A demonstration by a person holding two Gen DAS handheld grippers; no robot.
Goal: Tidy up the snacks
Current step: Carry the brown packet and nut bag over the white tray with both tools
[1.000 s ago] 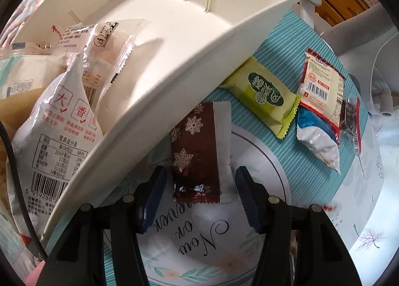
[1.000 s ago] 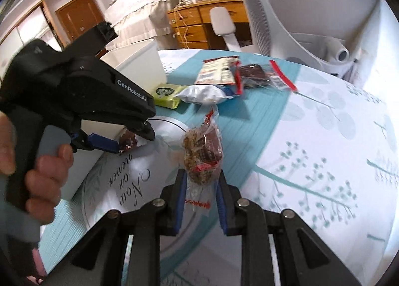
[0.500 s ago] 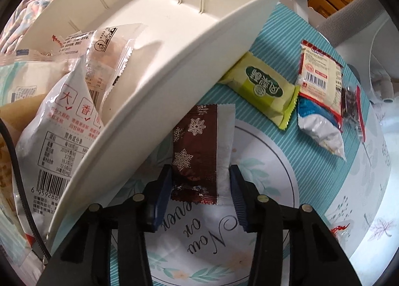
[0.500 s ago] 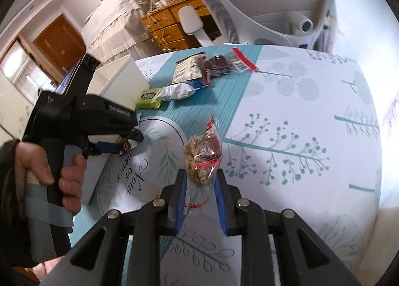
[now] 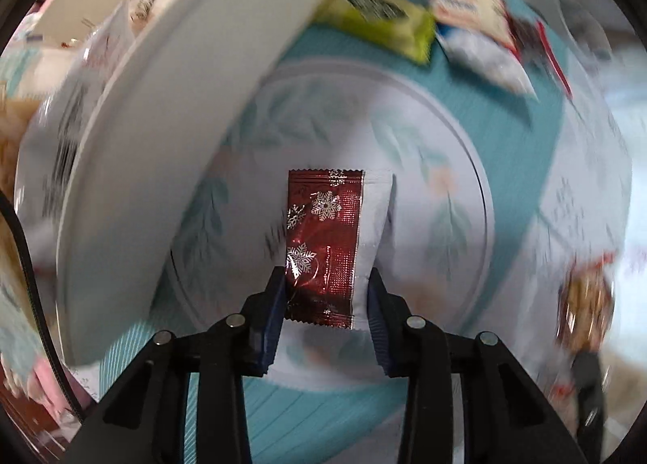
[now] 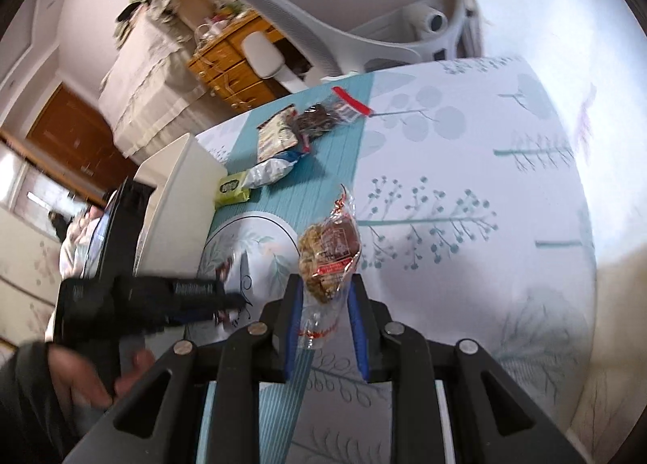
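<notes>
My left gripper (image 5: pixel 325 294) is shut on a dark red packet with silver snowflakes (image 5: pixel 323 237), held above the patterned tablecloth (image 5: pixel 424 148). The white bin (image 5: pixel 170 108) with several snack bags inside fills the left of that view. My right gripper (image 6: pixel 325 302) is shut on a clear bag of brown nutty snack (image 6: pixel 329 253), lifted off the cloth. The right wrist view also shows the left gripper (image 6: pixel 226 298) with the red packet, and the person's hand (image 6: pixel 81 375) around its handle, beside the bin (image 6: pixel 174 197).
A green packet (image 6: pixel 232 189), a silver-blue bag (image 6: pixel 271 170), a beige packet (image 6: pixel 277 132) and a dark snack bag with a red strip (image 6: pixel 323 118) lie on the teal stripe (image 6: pixel 331 176). A grey office chair (image 6: pixel 323 11) stands past the table's far edge.
The left jaws have closed on the red snowflake packet and carried it away from the bin's wall. The right gripper has risen and rolled, still gripping its clear bag.
</notes>
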